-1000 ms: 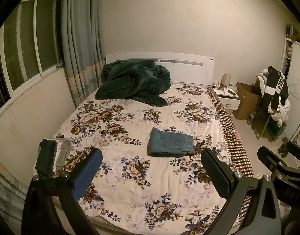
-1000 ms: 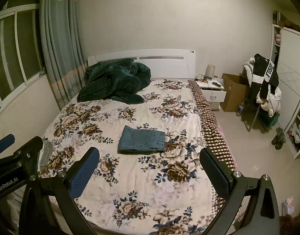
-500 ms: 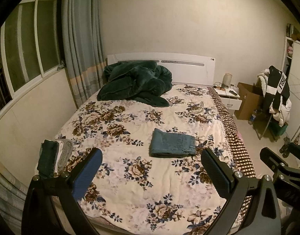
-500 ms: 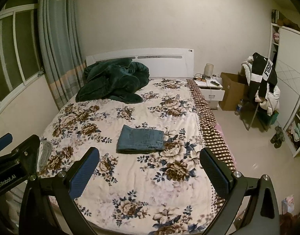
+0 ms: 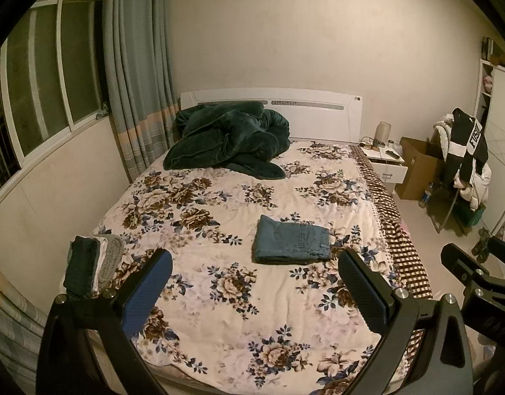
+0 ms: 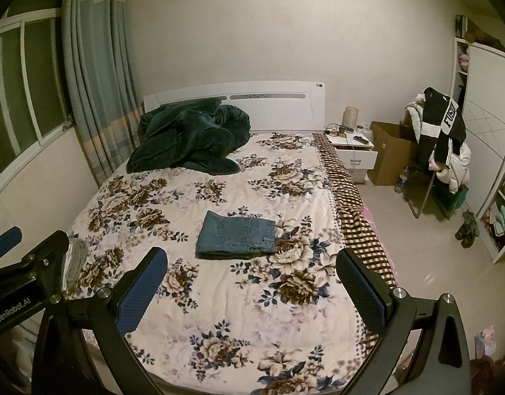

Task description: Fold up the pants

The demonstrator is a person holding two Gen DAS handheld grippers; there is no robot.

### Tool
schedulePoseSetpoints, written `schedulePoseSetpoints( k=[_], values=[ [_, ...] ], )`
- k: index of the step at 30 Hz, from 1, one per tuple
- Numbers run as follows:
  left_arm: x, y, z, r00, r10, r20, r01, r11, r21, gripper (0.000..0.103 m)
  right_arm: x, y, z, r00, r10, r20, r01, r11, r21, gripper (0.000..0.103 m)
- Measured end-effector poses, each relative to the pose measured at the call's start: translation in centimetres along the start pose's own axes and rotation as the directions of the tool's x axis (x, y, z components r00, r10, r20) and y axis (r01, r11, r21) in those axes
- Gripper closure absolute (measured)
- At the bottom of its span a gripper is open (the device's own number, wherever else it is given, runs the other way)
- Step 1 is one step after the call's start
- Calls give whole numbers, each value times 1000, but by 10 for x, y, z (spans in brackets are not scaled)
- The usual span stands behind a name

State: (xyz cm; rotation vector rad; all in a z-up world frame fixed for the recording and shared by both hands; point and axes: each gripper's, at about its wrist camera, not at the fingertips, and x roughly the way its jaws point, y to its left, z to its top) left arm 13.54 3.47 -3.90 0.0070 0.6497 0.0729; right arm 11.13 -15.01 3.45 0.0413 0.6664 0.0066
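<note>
A pair of blue jeans (image 5: 292, 243) lies folded into a flat rectangle on the floral bedspread (image 5: 239, 299), near the middle of the bed. It also shows in the right wrist view (image 6: 237, 239). My left gripper (image 5: 254, 288) is open and empty, held above the foot of the bed, short of the jeans. My right gripper (image 6: 252, 286) is open and empty at about the same distance. The right gripper's body shows at the right edge of the left wrist view (image 5: 476, 273).
A stack of folded clothes (image 5: 91, 263) sits at the bed's left edge. A dark green blanket (image 5: 229, 138) is heaped by the white headboard (image 5: 318, 112). A nightstand (image 6: 354, 151), a cardboard box (image 6: 390, 154) and a chair with clothes (image 6: 443, 138) stand right of the bed.
Both grippers have drawn slightly back and up from the bed. The folded jeans have not moved. Both grippers stay open.
</note>
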Motion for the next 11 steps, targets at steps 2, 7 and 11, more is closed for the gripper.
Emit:
schedulePoseSetpoints(
  k=[2,7,11],
  values=[
    [0,0,0,1000,0,2,0,1000,0,0,0,0,0,1000,0,0,0,1000,2,0],
    [0,-1,0,1000,2,4,-2,1000,2,0,0,-1,0,1000,1,-2,-1,1000,3,0],
    [-2,5,-1,1000,3,13,-3,1000,1,0,-1,-1,-1,1000,0,-3,0,1000,4,0]
  ],
)
